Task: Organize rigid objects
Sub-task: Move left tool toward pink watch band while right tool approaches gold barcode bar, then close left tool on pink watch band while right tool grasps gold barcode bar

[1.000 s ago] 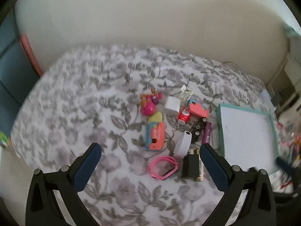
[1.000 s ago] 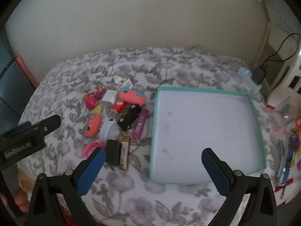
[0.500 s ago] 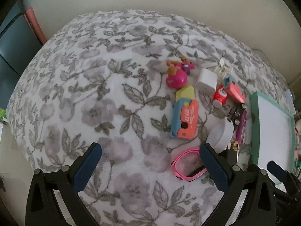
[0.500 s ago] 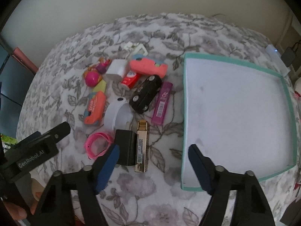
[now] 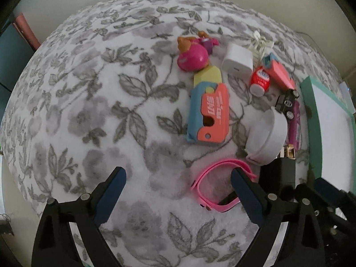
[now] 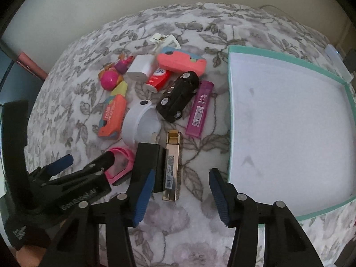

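Observation:
Small rigid objects lie in a cluster on a floral blanket (image 5: 93,102). A pink band (image 5: 219,185) lies by the right finger of my open left gripper (image 5: 176,192), which also shows in the right wrist view (image 6: 89,160). My open right gripper (image 6: 181,191) straddles a gold lighter (image 6: 171,166), with a black adapter (image 6: 149,162) at its left finger. An orange and blue case (image 5: 209,113), a white round holder (image 6: 138,122), a black toy car (image 6: 178,95), a purple lead box (image 6: 200,109) and a pink ball toy (image 5: 192,59) lie beyond.
An empty teal tray (image 6: 229,102) with a white floor lies right of the cluster, also in the left wrist view (image 5: 308,102). A white charger cube (image 5: 238,62), a red bottle (image 5: 260,80) and a coral case (image 6: 180,62) lie at the back. A wall stands behind.
Both grippers have moved down and forward toward the cluster. The right gripper's fingers have narrowed around the gold lighter. The left gripper has come up to the pink band.

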Motion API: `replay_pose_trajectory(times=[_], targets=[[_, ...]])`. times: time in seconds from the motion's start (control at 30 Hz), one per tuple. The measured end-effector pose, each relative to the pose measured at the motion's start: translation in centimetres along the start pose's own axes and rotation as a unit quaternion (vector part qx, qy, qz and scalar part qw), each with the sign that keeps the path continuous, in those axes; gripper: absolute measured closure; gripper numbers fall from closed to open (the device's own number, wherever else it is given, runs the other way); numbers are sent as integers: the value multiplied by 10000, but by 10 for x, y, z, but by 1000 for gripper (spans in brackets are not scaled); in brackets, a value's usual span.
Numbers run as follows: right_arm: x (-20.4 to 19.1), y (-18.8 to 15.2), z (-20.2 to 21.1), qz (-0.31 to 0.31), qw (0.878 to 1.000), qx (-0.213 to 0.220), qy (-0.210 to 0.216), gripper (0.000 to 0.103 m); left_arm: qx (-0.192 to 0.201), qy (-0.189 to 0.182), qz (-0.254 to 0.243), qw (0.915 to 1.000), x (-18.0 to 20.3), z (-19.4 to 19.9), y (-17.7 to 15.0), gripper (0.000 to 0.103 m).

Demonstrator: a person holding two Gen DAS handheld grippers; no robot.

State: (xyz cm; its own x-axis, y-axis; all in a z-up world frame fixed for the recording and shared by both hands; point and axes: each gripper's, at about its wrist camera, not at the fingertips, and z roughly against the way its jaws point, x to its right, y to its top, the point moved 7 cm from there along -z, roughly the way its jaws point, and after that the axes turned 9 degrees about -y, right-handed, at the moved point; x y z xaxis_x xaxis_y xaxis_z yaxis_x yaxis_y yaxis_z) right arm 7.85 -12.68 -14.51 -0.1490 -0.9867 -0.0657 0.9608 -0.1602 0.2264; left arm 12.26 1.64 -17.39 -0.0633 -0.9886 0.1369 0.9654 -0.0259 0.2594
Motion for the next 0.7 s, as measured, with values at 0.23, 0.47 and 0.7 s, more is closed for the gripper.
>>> replay_pose_trajectory(times=[0.23, 0.47, 0.7], targets=[[-8, -1, 2, 183, 9998, 47, 11, 55, -179, 73, -274, 9994, 12, -16, -6, 27], [-5, 1, 6, 134, 9998, 116, 8, 60, -87, -38, -305, 9995, 22, -17, -6, 56], [-2, -1, 0, 97, 9999, 30, -45, 64, 8, -47, 119, 9999, -2, -11, -1, 76]])
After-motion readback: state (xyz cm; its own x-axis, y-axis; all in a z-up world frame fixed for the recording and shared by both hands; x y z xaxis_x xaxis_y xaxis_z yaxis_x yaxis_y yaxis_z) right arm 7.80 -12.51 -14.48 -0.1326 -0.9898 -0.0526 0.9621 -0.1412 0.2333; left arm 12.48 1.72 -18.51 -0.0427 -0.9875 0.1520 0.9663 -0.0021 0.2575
